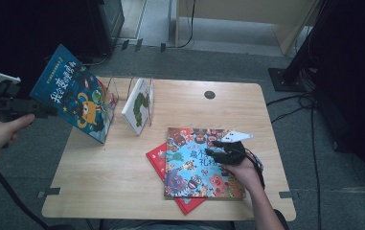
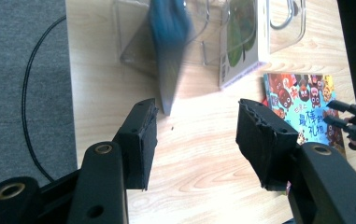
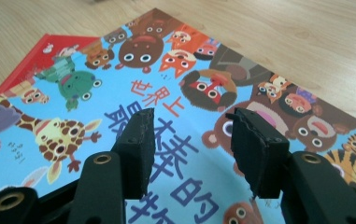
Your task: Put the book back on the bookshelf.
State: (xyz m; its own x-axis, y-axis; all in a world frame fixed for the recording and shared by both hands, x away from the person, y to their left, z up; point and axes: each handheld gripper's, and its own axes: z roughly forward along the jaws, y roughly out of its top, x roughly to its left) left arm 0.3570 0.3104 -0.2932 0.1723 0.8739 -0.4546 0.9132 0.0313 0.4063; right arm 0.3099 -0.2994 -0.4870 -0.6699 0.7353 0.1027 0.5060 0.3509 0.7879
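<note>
So the left gripper (image 1: 51,111) sits out past the left edge of the worktop (image 1: 122,167), and its jaws are spread apart with nothing between the pads; no grip on anything. In the left gripper view the blue book (image 2: 168,42) is straight ahead of those jaws, a bit blurry, standing tilted in the clear rack (image 2: 203,46) with its lower edge down on the wood, clearly apart from the pads. From above, that same blue book leans at the rack's left end, just past the left gripper's tips. A white book with a green caterpillar (image 1: 138,105) stands in the next slot over, farther from the gripper. The right gripper (image 1: 214,149) is also released, jaws apart, hovering low over the colourful animal book (image 1: 197,165), which lies flat on the worktop right under it. I can't tell whether the tips actually touch the cover. In the right gripper view the cover's blue title characters run between the two open pads. A red book (image 1: 158,158) lies under the animal book, poking out on the side away from the right hand (image 1: 245,172).
</note>
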